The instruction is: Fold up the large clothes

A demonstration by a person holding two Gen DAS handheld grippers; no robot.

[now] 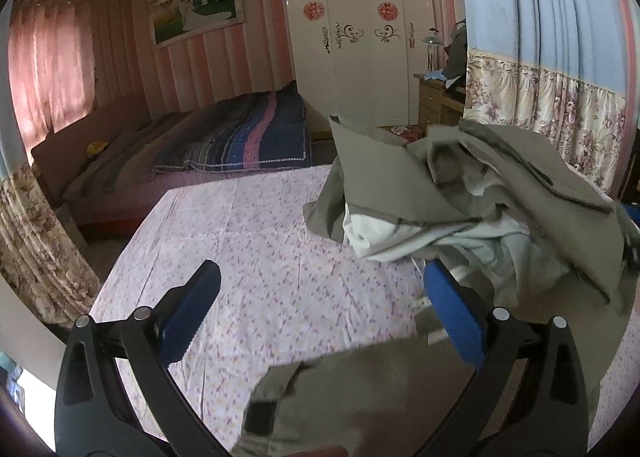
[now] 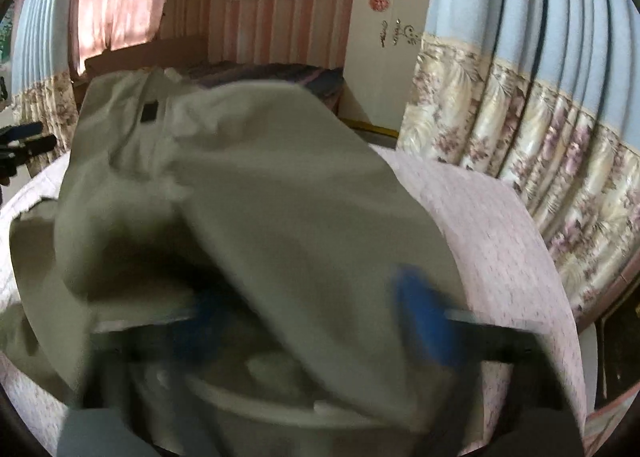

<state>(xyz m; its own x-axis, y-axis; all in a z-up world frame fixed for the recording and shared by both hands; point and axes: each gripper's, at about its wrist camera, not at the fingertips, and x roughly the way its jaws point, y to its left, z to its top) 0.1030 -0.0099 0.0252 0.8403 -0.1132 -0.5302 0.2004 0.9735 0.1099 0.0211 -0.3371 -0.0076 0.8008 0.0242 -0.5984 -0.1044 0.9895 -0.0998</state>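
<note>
Floral sheet (image 1: 256,281); left tongs (image 1: 320,317) apart; right tongs (image 2: 312,321) blurred under khaki garment (image 2: 248,193), grip unclear.

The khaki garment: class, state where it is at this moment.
In the left wrist view the khaki garment is bunched at the right, over the pink floral sheet, before the flowered curtain. In the right wrist view it fills the centre.

garment (image 1: 500,193): khaki-grey, white lining shown
sheet (image 1: 256,257): pale pink, scattered with small flowers
curtain (image 1: 552,57): light blue above, floral band below (cream and mauve)
gripper pads (image 1: 188,313): blue, mounted on black
wardrobe (image 1: 360,57): white, red emblems
</note>
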